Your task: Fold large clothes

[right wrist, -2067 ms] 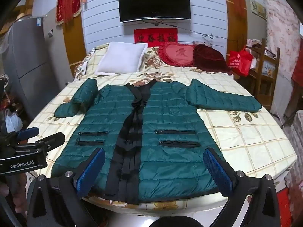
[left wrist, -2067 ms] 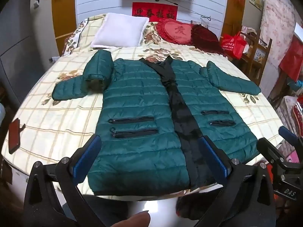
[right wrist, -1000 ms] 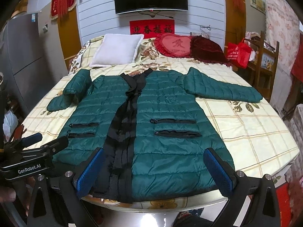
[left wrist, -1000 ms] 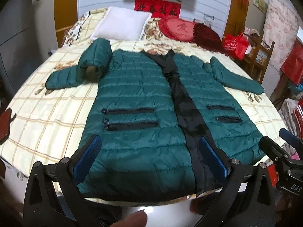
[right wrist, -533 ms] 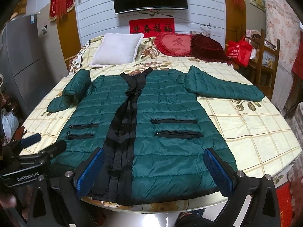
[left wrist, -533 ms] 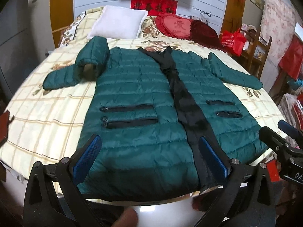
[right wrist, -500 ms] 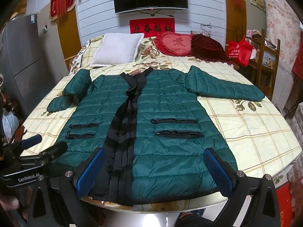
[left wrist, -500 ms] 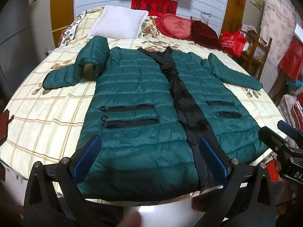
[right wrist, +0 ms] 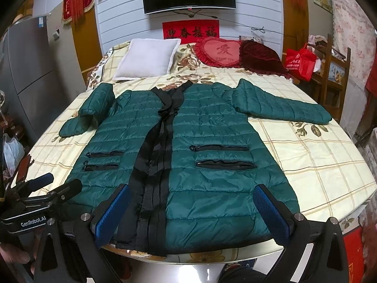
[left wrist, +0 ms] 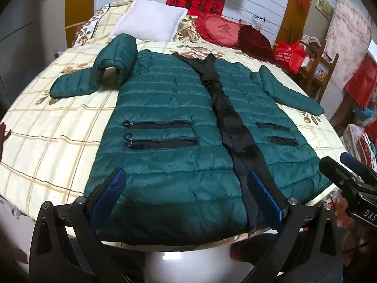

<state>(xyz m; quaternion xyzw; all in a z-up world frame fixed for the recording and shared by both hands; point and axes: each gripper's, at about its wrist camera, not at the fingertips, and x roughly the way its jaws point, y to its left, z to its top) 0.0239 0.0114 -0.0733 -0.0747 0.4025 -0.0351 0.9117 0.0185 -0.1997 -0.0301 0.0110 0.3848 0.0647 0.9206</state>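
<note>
A dark green quilted coat [left wrist: 169, 127] with a black front placket lies flat, front up, on the bed; it also shows in the right wrist view [right wrist: 207, 136]. Its left sleeve [left wrist: 94, 75] is bent back on itself. Its right sleeve [right wrist: 282, 106] lies stretched out. My left gripper [left wrist: 188, 193] is open and empty above the coat's hem. My right gripper [right wrist: 190, 207] is open and empty above the hem near the placket. Each gripper shows at the edge of the other's view.
The bed [right wrist: 318, 165] has a cream checked floral cover. A white pillow [right wrist: 148, 56], a red heart cushion [right wrist: 221, 52] and a dark red cushion [right wrist: 261, 59] lie at its head. A red bag [right wrist: 299, 63] and wooden shelf stand at the right. A grey fridge [right wrist: 28, 70] stands at the left.
Both grippers have moved forward toward the bed's foot, so the coat looks larger. Both stay open. The coat has not moved.
</note>
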